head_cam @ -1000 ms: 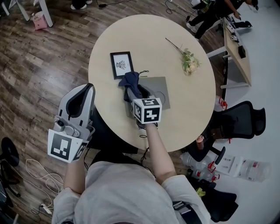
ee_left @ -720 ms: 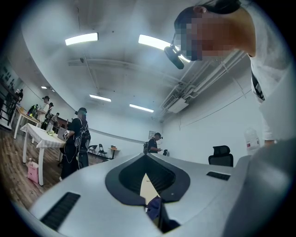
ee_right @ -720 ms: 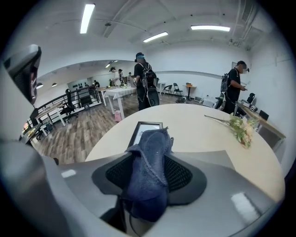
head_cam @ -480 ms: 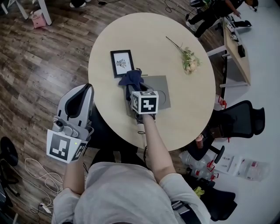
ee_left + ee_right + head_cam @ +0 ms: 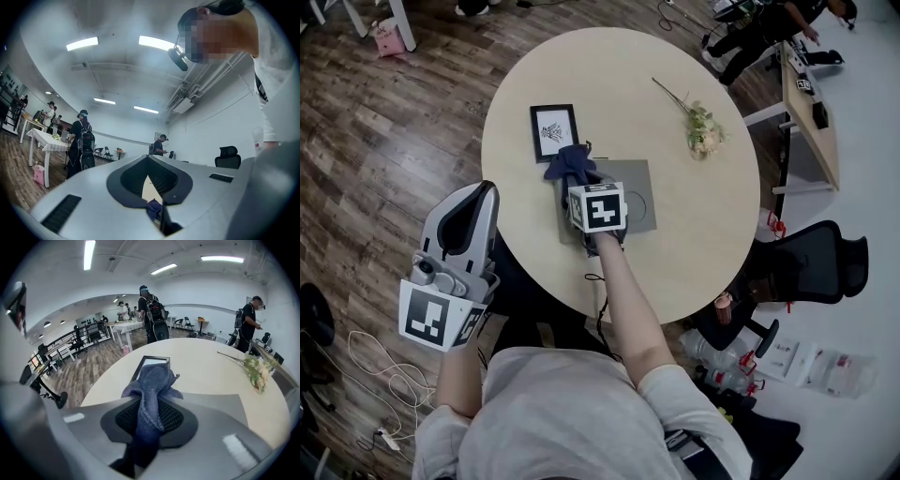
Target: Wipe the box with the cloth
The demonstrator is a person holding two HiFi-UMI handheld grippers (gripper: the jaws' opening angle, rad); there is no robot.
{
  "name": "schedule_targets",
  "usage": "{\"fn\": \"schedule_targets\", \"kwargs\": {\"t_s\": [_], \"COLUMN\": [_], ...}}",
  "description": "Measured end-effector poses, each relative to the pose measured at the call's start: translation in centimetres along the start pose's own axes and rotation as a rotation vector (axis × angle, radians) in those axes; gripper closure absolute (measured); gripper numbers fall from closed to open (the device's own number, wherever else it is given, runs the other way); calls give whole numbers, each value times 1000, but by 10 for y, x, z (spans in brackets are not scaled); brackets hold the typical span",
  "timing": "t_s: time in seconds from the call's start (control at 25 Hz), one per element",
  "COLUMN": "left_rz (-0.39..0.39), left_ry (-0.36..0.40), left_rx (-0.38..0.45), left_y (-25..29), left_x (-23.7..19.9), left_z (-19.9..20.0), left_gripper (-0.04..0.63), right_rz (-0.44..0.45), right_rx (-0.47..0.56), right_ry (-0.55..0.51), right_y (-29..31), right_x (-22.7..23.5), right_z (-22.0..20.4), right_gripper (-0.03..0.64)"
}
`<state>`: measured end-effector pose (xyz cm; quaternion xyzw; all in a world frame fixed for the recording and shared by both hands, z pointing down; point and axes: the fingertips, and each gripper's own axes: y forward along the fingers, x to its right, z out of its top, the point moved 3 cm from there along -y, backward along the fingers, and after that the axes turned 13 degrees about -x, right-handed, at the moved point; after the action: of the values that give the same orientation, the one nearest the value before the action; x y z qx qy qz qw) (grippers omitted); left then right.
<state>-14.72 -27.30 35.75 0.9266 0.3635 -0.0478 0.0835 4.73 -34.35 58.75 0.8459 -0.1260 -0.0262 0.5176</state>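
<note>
Round pale table (image 5: 675,253) on dark plank flooring: the cloth is gripped at the box.
The right gripper's (image 5: 149,401) jaws have just been closed and are clamped on the dark blue cloth (image 5: 152,378), its soft terry folds bunched beyond the tips. That gripper is tilted steeply down from an outstretched bare forearm. The cloth is held at the far-left corner of the flat, matte grey box (image 5: 637,183). A black-framed picture (image 5: 553,131) is seen just beside the cloth, and a flower sprig (image 5: 701,129) well apart. The left gripper (image 5: 486,194), jaws together and empty, is held level off the table's edge.
</note>
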Motion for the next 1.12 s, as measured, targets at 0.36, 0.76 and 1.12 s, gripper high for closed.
{"fn": "schedule_targets", "kwargs": {"t_s": [0.36,0.76,1.12], "left_rz": [48,69,74], "left_ry": [3,10,16], "left_rx": [-2,1,3], "left_y": [5,19,32], "left_x": [26,56,75], "left_z": [2,2,5], "left_gripper": [588,588,588], "right_rz": [-36,-80,-108], "right_rx": [6,11,6], "right_ry": [16,76,129], "right_y": [-10,-23,-35], "right_x": [51,121,166], "right_z": [-9,-25,-38], "right_gripper": [530,530,531]}}
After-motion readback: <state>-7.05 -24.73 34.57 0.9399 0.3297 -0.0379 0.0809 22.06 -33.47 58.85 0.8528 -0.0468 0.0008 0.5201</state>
